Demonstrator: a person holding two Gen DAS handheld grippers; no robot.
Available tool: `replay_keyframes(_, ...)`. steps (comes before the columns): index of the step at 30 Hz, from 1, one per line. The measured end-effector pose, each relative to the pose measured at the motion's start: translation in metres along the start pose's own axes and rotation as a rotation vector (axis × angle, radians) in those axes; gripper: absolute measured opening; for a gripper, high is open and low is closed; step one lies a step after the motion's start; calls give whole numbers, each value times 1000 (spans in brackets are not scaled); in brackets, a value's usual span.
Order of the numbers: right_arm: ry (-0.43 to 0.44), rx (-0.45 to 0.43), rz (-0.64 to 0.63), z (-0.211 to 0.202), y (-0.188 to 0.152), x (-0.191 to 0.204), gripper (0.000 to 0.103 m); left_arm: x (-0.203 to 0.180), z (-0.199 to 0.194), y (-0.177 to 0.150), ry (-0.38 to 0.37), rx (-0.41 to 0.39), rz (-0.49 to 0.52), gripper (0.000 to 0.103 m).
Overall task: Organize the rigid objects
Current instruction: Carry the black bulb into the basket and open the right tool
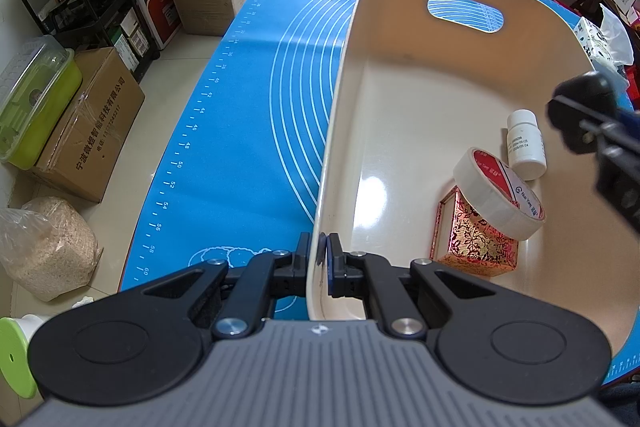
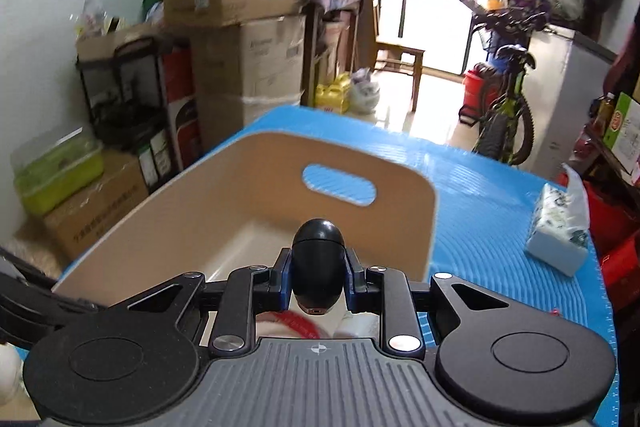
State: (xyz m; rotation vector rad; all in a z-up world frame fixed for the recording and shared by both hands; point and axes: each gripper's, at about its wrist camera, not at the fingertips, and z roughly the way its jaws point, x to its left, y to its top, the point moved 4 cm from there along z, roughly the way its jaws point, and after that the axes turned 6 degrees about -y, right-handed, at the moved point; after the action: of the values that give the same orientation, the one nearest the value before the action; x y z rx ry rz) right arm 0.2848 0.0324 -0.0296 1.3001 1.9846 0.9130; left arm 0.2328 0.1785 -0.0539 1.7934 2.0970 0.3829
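**Right wrist view: black case carried to the bin, placement step in hand**

Right wrist view shows the black oval case [image 2: 318,265] clamped between the two pads of the right gripper [image 2: 318,277]; the case stands up past the fingertips, its rounded end pointing away from the camera; a small port shows at its near end. Directly ahead of the jaws and below them lies the cream bin [image 2: 404,199], its handle slot facing the camera; the case sits above the near part of the bin's open interior, not yet on the floor of it.

Left wrist view gives the same case [image 1: 580,115] entering from the right edge, above the bin's right side; beneath it, on the bin floor, rest a white bottle [image 1: 526,147], a roll of tape [image 1: 498,193] leaning on a red-and-gold box [image 1: 474,243]; all three lie to the right of the left jaws. The left gripper [image 1: 318,259] is clenched on the bin's near wall, one finger outside and one inside, steadying it on the blue mat [image 1: 240,131].

Judged step: delivery of one more item into the bin; three are already stowed. Next move calls for lowering the case to a bare patch of floor, preferably to the left of the tape roll; release only when it is low, since a rounded body is likely to roll; the left grip should hold throughout.
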Motion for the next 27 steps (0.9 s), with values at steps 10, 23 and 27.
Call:
replay_keyframes(10, 15, 153, -181, 21, -22, 32, 34, -1, 0, 0, 0, 0, -1, 9)
replay_keyframes(23, 34, 195, -170, 23, -23, 33, 51, -3, 0, 0, 6, -1, 3, 9)
replay_keyframes(27, 37, 163, -139, 16, -20, 27, 63, -3, 0, 0, 5, -1, 3, 9)
